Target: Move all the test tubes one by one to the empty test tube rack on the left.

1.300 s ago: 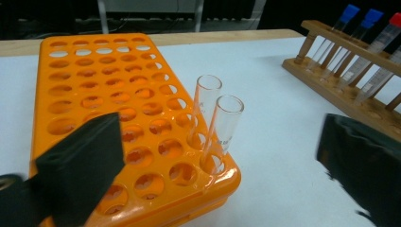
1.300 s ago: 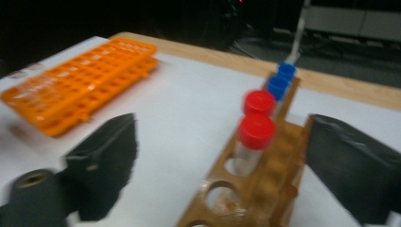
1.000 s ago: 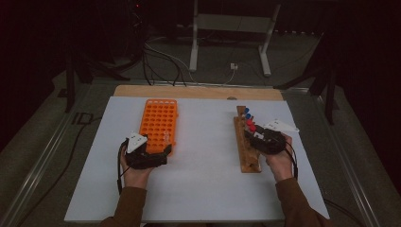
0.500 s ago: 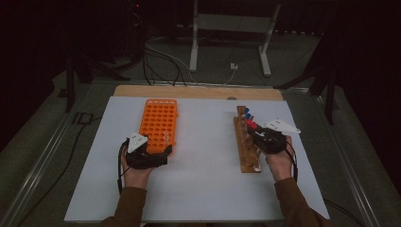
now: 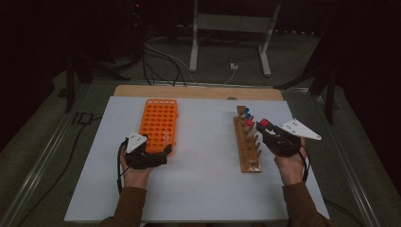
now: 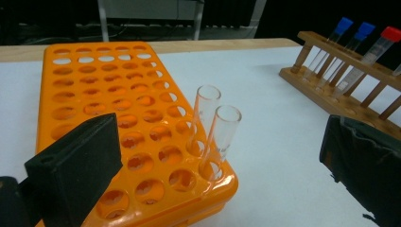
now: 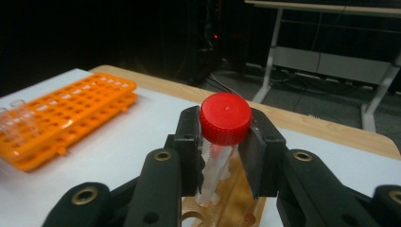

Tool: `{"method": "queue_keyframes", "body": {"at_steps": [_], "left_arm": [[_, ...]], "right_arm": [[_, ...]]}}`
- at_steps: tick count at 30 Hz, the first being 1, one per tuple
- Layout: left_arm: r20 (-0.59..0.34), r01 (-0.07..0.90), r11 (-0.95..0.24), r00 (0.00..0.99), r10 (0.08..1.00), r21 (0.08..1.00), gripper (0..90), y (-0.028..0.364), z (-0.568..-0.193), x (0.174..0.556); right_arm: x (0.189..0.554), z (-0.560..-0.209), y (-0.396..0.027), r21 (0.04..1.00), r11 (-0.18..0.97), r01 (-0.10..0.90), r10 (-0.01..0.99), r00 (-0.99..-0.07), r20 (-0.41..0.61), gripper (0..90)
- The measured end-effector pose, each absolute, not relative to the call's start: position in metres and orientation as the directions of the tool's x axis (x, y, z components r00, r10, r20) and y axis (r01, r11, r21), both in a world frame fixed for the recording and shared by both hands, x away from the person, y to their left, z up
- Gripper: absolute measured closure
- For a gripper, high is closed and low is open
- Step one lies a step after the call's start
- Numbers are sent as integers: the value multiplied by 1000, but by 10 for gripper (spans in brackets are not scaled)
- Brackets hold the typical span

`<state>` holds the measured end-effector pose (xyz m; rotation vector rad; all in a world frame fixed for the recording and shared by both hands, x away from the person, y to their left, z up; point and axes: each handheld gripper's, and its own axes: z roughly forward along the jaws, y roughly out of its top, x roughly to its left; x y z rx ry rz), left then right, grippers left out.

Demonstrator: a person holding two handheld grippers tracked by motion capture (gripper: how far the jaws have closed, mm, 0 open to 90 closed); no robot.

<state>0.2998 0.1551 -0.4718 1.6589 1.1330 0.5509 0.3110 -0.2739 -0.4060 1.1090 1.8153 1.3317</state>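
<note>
The right gripper (image 7: 222,156) is clamped on a red-capped tube (image 7: 224,137), just under its cap. Its jaws have just been closing, and now they press on the tube from both sides. In the middle of the right gripper view the tube stands straight up between them, its lower end just above the wooden rack (image 7: 227,208) at the bottom of the frame. In the high view the right gripper (image 5: 265,130) sits right of the middle, beside the wooden rack (image 5: 247,146), where more capped tubes (image 5: 247,113) wait at the far end.

The left gripper (image 5: 156,153) rests at the near end of the orange rack (image 5: 158,118), left of the middle. Its jaws stand wide apart with nothing pressed between them. In the left gripper view two clear open tubes (image 6: 215,127) stand in the orange rack (image 6: 108,118) near its front corner.

The step looks like lifting the tube out of the wooden rack to carry it over. To do it well, pull straight up until the bottom is free of the hole. Keep the tube upright so it does not catch the wood. Hold it firmly but do not squeeze harder. Then move slowly toward the orange rack and aim for an empty hole.
</note>
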Motion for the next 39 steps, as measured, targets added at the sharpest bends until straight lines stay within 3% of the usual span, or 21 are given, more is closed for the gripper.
{"method": "queue_keyframes", "body": {"at_steps": [11,21,31,35,39], "left_arm": [[-112,353,-88,509,854,931,13,136,-453,292],[-112,312,-108,610,785,944,15,95,-439,295],[-79,278,-168,699,711,946,82,54,-432,301],[-78,266,-180,735,674,947,163,40,-433,302],[-60,254,-211,762,645,944,190,27,-434,302]], "right_arm": [[299,-400,-263,953,153,260,840,-543,13,702],[295,-400,-248,945,163,284,801,-597,41,701],[294,-403,-238,934,168,315,780,-621,69,700],[293,-404,-234,930,178,321,774,-630,69,700],[293,-406,-230,926,183,331,765,-639,78,700]]}}
